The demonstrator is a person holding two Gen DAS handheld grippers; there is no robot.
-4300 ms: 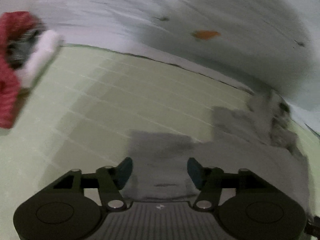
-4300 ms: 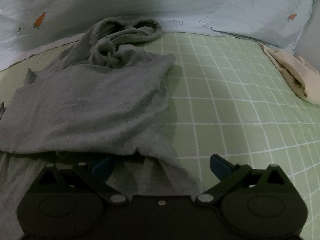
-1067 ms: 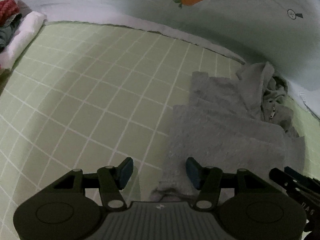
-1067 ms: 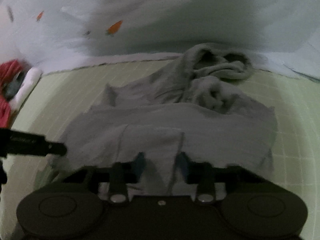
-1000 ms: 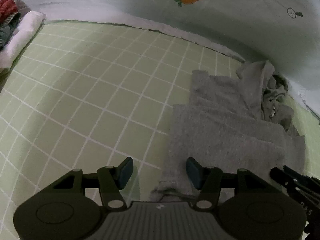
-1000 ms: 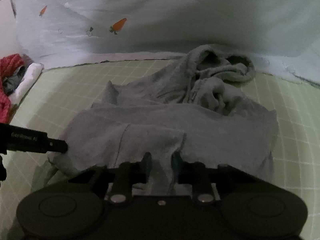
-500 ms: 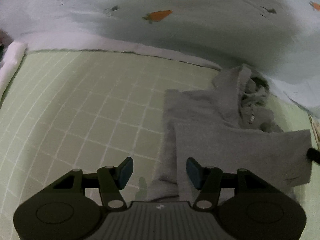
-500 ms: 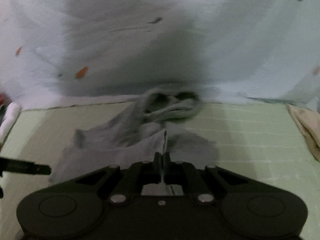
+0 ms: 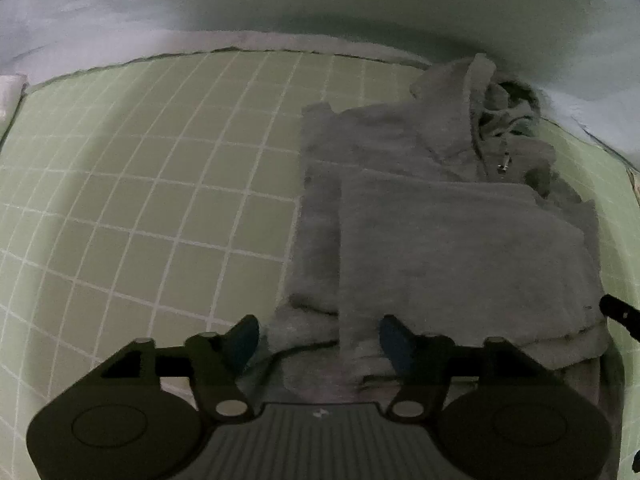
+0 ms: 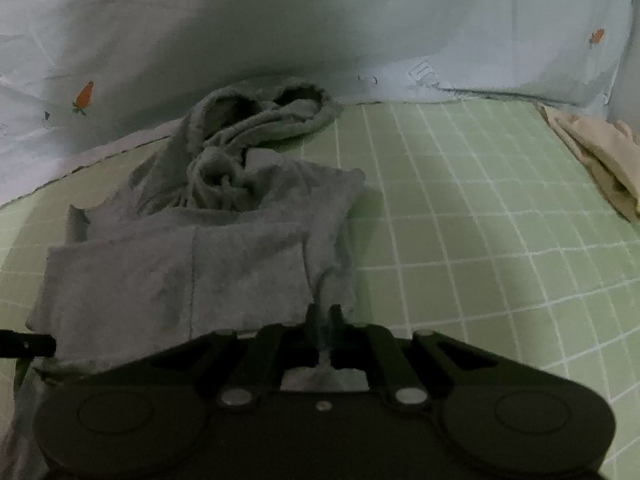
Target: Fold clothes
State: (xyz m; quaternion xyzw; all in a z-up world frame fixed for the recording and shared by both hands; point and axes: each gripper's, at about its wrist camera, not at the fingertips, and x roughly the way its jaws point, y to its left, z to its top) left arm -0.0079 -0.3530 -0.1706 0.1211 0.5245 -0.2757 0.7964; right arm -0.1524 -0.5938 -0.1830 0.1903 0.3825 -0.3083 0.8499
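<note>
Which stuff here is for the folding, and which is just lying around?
For the folding:
grey hoodie
right gripper, pinching the hoodie's edge
left gripper, open over the hoodie's edge

Just lying around:
beige cloth
carrot-print sheet
white roll

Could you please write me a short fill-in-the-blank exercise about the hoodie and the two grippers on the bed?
1. The grey hoodie lies on a green sheet with a white ____ pattern.
2. The right gripper is ____ on the hoodie's fabric.
3. The left gripper has its jaws ____.
4. The pale bedding behind is printed with orange ____.

Missing words: grid; shut; open; carrots
</note>
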